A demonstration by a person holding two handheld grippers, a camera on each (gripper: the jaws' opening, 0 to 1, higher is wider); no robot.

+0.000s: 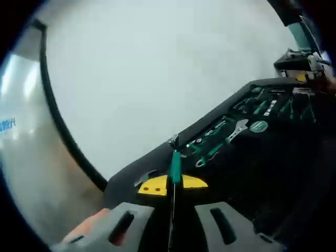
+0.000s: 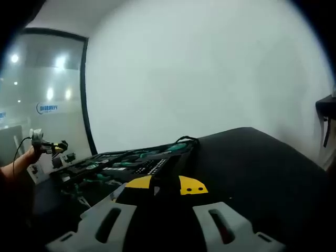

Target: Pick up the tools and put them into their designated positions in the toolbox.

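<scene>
Left gripper (image 1: 172, 218) pinched a thin green-handled tool (image 1: 175, 169), likely a screwdriver, 2 jaws closed on its shaft, tip just short of the toolbox (image 1: 247, 123). Right gripper (image 2: 167, 218) hovered near the toolbox's end, jaws spread, holding nothing. Toolbox lay on the black table (image 2: 252, 157).

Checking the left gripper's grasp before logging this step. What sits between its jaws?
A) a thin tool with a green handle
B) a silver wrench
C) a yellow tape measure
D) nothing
A: in the left gripper view, a thin green-handled tool stands upright between the left gripper jaws.
</scene>
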